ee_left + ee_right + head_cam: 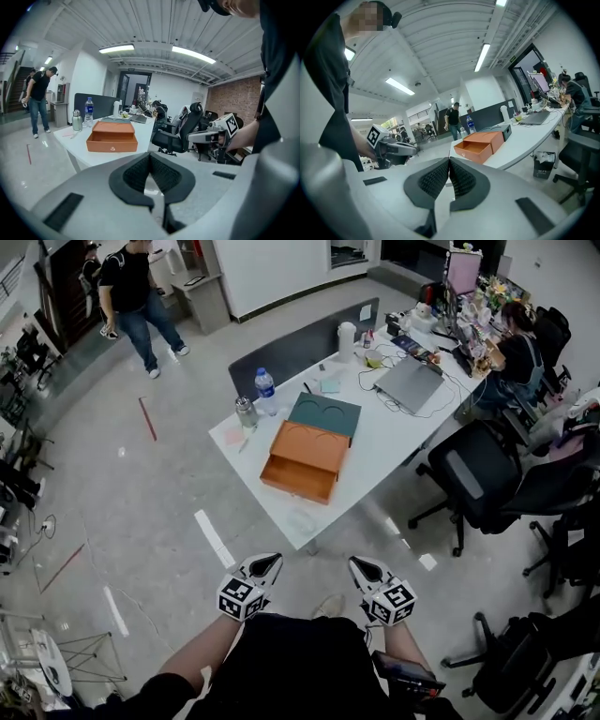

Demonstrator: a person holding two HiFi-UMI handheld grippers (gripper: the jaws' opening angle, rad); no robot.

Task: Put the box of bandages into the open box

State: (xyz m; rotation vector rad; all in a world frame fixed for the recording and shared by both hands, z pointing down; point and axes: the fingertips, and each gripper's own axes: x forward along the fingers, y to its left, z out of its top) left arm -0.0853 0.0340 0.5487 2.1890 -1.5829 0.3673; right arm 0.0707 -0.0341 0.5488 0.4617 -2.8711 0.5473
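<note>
Hovering at the bottom of the head view, the left gripper (265, 565) and right gripper (364, 567) point toward the table (394, 432). Only their own views show each pair of jaws pressed together, holding nothing. The orange open box (305, 461) sits at frame centre. A teal box (325, 414) touches its far side, its top visible only from above. I cannot tell which table item is the bandage box.

A water bottle (266, 390) and laptop (409, 382) sit on the table (375, 442).
</note>
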